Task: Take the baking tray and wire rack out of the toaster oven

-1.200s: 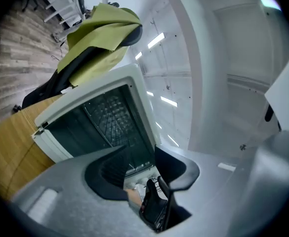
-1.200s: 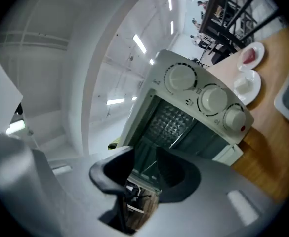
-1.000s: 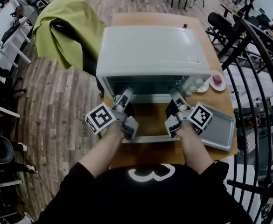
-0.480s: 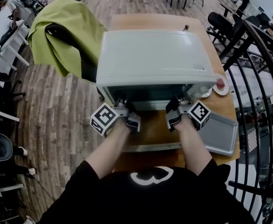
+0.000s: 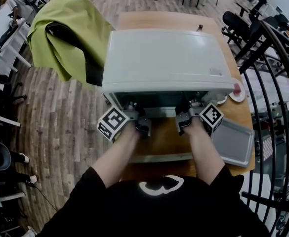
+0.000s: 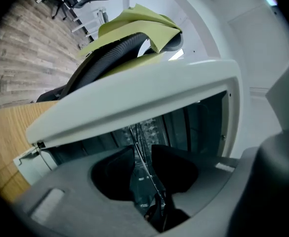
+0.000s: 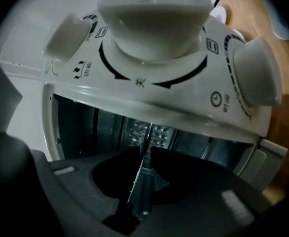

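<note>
The oven (image 5: 169,58) is sitting on the worktop (image 5: 159,21) with its door (image 5: 161,157) lying open and flat toward the person. Both arms are reaching into its mouth. The left tongs (image 5: 130,105) are going in at the left side of the opening and the right tongs (image 5: 192,104) at the right, both pointing level.

The rack (image 6: 139,149) is resting inside the oven. Its front wires are running between the pads of the left tongs, which have just been closing. A gap is showing on either side of the wires, so these tongs are standing spread around the rack, not pinching it.

The right tongs have just been closing too, and are standing narrower. A thin edge of the rack is lying against one pad with a sliver of light beside the other (very close, but not yet pressed).

The tray (image 5: 233,141) is lying out on the worktop, just right of the door and beside the right forearm. A small plate (image 5: 239,94) is sitting by the oven's right front corner. A green cloth (image 5: 70,19) is draping over a chair (image 5: 80,53) left of the oven.
</note>
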